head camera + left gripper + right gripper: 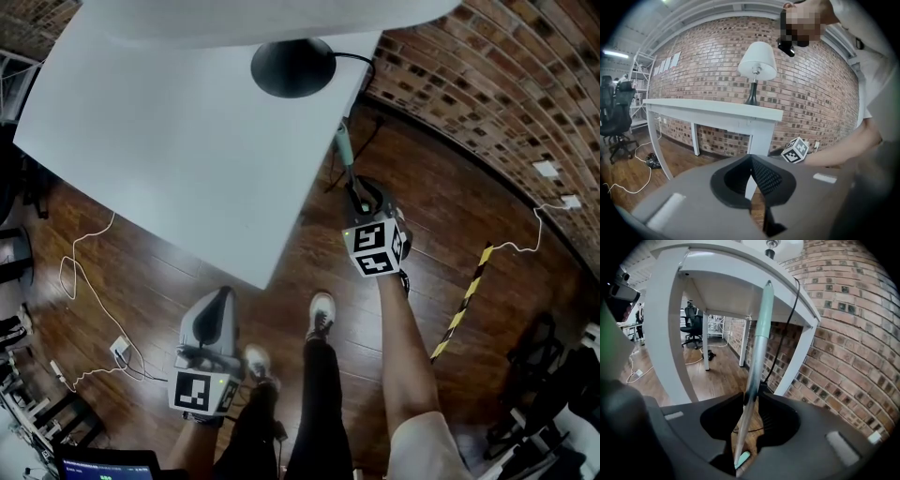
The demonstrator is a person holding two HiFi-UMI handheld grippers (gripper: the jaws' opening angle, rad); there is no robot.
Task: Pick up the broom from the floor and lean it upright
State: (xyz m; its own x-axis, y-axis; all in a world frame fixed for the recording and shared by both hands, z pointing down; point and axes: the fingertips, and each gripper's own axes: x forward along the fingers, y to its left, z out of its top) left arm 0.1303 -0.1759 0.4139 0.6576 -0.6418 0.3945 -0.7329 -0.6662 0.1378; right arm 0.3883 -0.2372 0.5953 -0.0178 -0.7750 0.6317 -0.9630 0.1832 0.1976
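Pinching the broom point(758, 348) by its handle, the right gripper point(750, 399) holds it nearly upright beside a corner of the white table point(665, 333), close to the brick wall point(843, 362). The left gripper point(751, 161) hangs well apart, its 2 jaws pressed together on nothing.

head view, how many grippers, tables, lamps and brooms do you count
grippers: 2 (left gripper, right gripper)
table: 1
lamp: 1
broom: 1
total: 5
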